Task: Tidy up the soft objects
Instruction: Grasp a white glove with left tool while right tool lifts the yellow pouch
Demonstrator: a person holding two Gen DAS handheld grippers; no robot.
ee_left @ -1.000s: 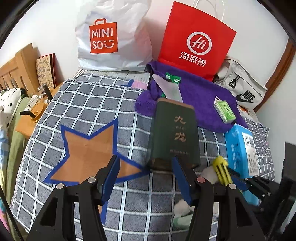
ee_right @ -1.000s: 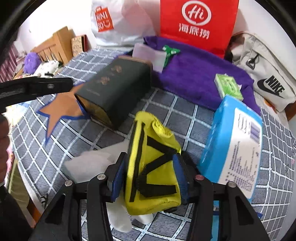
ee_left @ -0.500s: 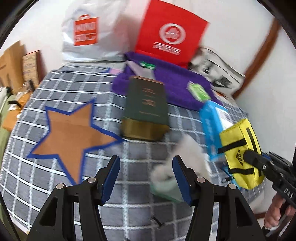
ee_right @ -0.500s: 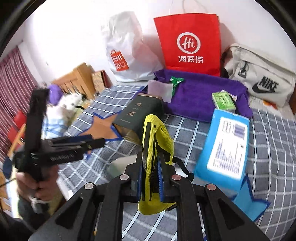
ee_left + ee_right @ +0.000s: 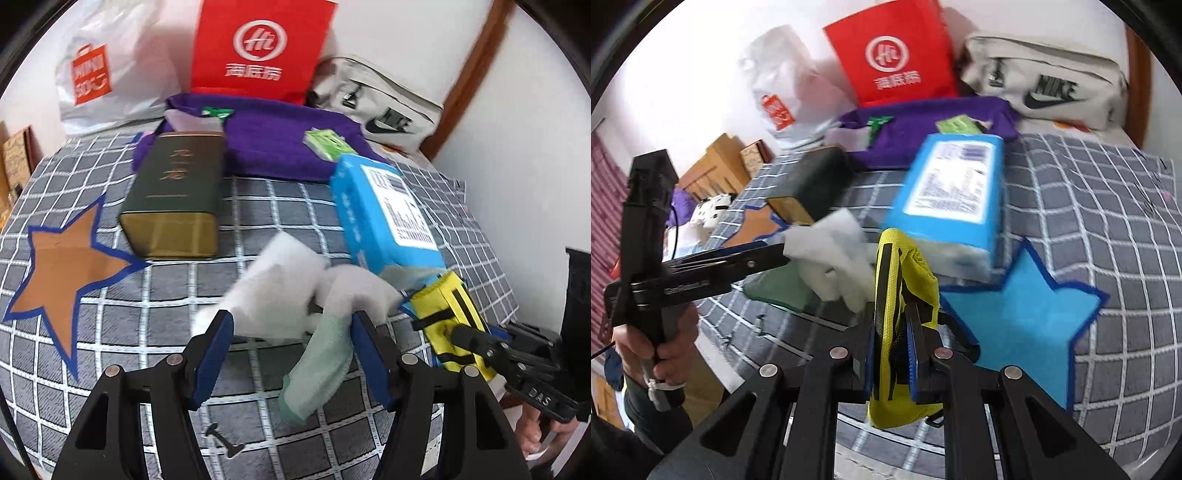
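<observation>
1. The right claw (image 5: pixel 891 343) is clamped on the yellow pouch (image 5: pixel 905 280), which hangs on edge between its pads, clear of the bed (image 5: pixel 1108 192). A second ago the pouch lay flat in wider jaws down among the clutter; now it is lifted and squeezed thin.
2. The pouch hangs just above the near edge of the blue star (image 5: pixel 1023 314), right beside the blue pack (image 5: pixel 953 192). Half a second ago it was held higher and further back, so the right hand seems to be bringing it down toward that star.
3. The left claw (image 5: pixel 291 350) is wide and empty. It has swung from the dark tin (image 5: pixel 173 199) and orange star (image 5: pixel 62 273) to the white cloth (image 5: pixel 280 295) and green cloth (image 5: pixel 317 365), which now sit between its fingers (image 5: pixel 210 354).
4. My judgement: the pouch is one soft item nearly sorted, needing only a release on the blue star, and the cloths are the left claw's next pick.
5. The purple towel (image 5: pixel 280 144) is untouched at the back.
</observation>
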